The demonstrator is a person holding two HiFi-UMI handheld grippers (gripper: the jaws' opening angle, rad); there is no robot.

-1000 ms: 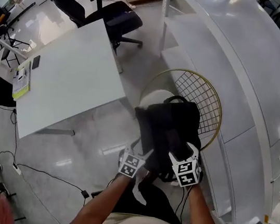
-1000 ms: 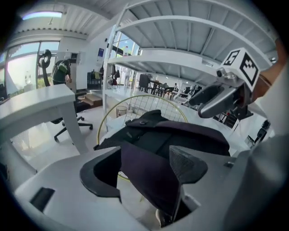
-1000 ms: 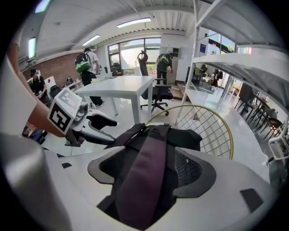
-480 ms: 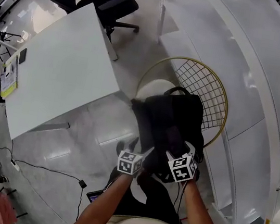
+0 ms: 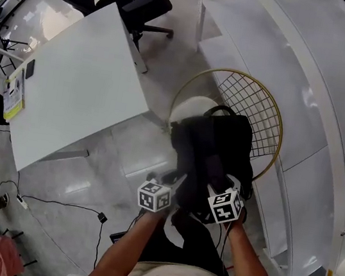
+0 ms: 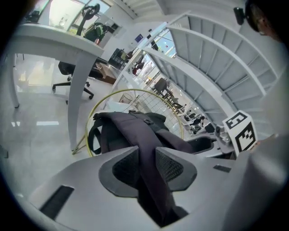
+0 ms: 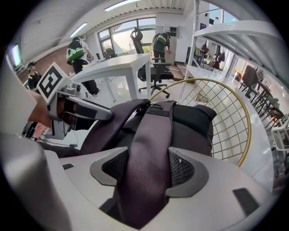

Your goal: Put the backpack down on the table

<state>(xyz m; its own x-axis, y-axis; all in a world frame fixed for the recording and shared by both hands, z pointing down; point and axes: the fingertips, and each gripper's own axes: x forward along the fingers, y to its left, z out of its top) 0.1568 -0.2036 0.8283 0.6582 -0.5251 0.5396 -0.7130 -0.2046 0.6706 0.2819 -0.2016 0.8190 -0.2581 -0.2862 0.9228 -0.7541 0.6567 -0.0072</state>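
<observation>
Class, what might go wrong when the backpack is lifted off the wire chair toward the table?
The left hand-held gripper has just been closing its jaws on one strap, while the right hand-held gripper stands wide around the other strap. A lift now may tilt the backpack. Its top handle could snag on the wire chair.

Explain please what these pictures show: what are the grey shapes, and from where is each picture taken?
There is no robot: a person holds a two-jaw gripper in each hand. One picture comes from a camera on the person's head, looking down; the other two from cameras on the grippers, so the grey shapes are jaws. A black backpack sits on a round wire chair, not yet on the white table. The left gripper has just closed on one shoulder strap. The right gripper has just been opening its jaws, which stand wide around the other strap.
</observation>
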